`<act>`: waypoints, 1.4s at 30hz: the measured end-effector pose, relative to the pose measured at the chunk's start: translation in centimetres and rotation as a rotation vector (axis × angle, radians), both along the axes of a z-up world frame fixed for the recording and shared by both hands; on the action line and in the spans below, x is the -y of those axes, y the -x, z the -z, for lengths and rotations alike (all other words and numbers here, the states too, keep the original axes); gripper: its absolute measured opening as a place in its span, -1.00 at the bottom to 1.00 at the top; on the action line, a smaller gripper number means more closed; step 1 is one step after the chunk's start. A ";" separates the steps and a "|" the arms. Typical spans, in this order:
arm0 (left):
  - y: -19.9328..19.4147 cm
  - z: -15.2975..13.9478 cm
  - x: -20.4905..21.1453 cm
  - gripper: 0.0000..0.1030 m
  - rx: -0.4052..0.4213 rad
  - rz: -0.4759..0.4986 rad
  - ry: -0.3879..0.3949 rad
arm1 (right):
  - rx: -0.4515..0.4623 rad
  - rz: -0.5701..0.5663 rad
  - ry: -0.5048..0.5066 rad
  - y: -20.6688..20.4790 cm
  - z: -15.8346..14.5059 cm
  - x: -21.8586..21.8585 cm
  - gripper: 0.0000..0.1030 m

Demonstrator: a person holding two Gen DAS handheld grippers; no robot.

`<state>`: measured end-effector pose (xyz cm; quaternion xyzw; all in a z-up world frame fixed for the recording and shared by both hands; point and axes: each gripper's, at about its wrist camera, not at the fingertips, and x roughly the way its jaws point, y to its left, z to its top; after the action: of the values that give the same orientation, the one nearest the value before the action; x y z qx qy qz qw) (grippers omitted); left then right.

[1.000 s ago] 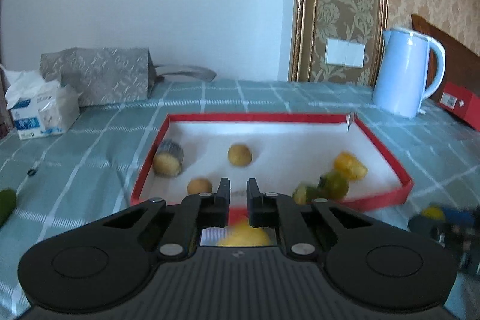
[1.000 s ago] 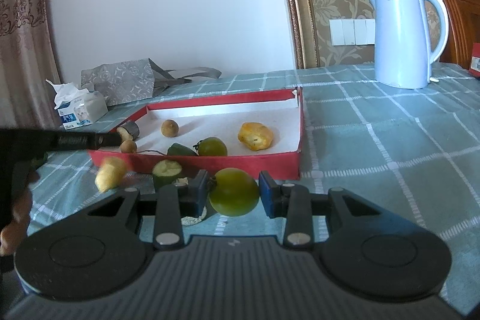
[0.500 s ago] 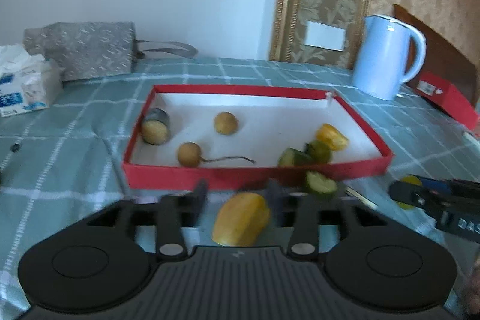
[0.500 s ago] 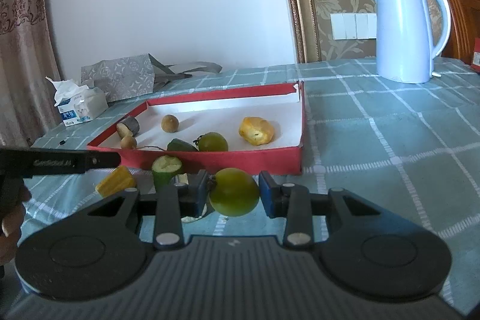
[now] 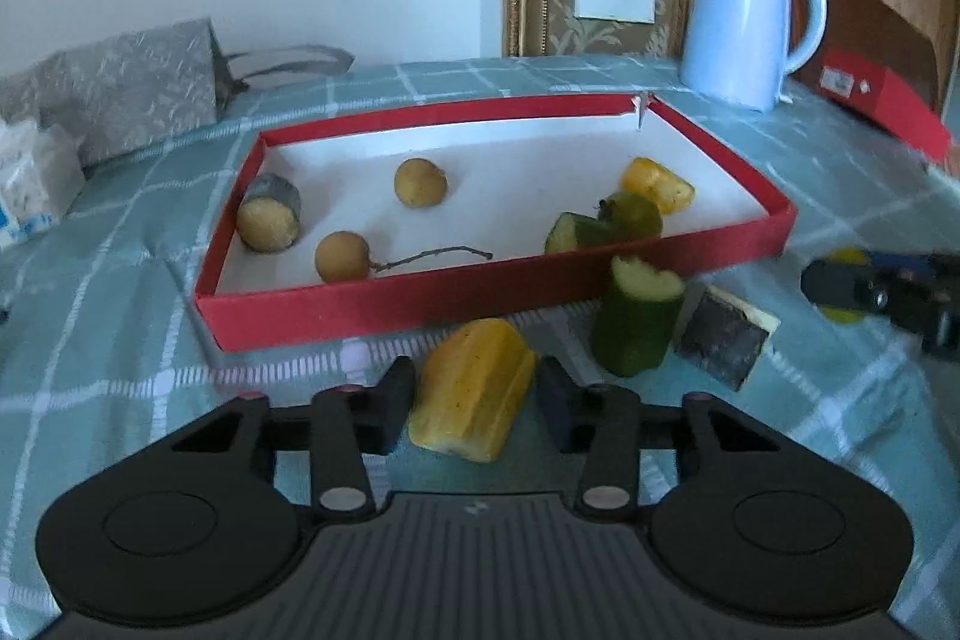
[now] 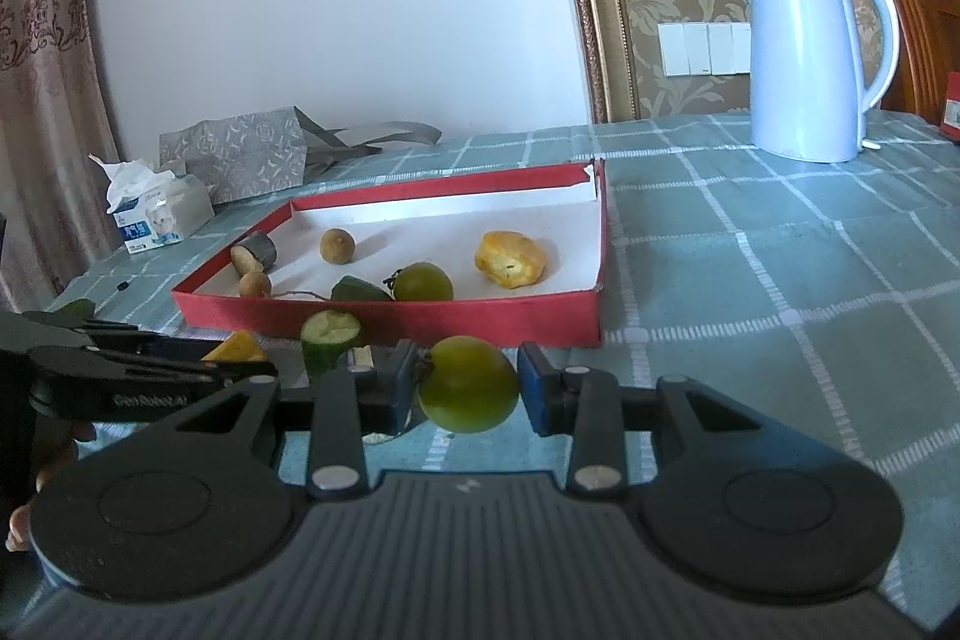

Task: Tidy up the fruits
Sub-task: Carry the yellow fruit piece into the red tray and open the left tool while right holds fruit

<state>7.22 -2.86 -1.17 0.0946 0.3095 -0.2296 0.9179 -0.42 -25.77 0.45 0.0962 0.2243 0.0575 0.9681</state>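
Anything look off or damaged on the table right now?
The red tray has a torn far corner. Three pieces sit outside on the cloth: yellow chunk, cucumber stub, dark-skinned wedge. Nothing spilled.

Cucumber stub (image 5: pixel 637 322) and dark wedge (image 5: pixel 725 335) before red tray (image 5: pixel 480 289)

Two handheld black plastic grippers.
The right gripper (image 6: pixel 468 388) has blue finger pads (image 6: pixel 531 388), silver screws and a ribbed base; the left gripper (image 5: pixel 474 394) matches.
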 end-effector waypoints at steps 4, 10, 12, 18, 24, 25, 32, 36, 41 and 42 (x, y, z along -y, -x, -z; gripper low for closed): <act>0.7 -0.2 0.1 -0.22 0.047 -0.001 -0.017 | 0.004 0.004 -0.005 0.0 0.0 0.1 -0.34; 1.6 -1.7 -0.4 -0.22 0.134 -0.048 0.004 | 0.007 0.007 -0.009 0.1 0.0 0.1 -0.34; 1.4 -2.4 -0.4 -0.22 0.155 -0.056 0.004 | 0.007 0.004 -0.008 0.1 0.0 0.1 -0.34; -2.1 -4.6 0.2 -0.22 0.181 -0.104 0.013 | 0.002 0.010 -0.004 0.0 0.1 0.1 -0.34; -8.3 -3.4 1.4 -0.21 0.120 -0.202 -0.047 | -0.006 0.011 -0.001 -0.2 0.1 0.1 -0.34; -9.2 -3.0 1.6 -0.21 0.115 -0.221 -0.060 | -0.007 0.010 0.000 -0.2 0.1 0.1 -0.34; -10.1 -2.3 1.9 0.37 0.146 -0.231 -0.073 | -0.026 0.006 0.009 -0.6 0.3 0.0 -0.34; -8.8 -2.8 1.0 0.65 0.213 -0.294 -0.065 | -0.033 0.008 0.010 -0.8 0.3 -0.1 -0.34; -5.5 -3.3 -1.5 0.65 0.231 -0.361 -0.005 | -0.029 0.011 0.007 -0.7 0.3 0.0 -0.34; -4.4 -3.3 -2.0 0.65 0.232 -0.364 0.007 | -0.029 0.010 0.009 -0.6 0.3 -0.1 -0.34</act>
<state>11.63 -0.88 2.16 0.0597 0.2129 -0.0488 0.9740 0.21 -25.66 0.16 0.0938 0.2379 0.0502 0.9654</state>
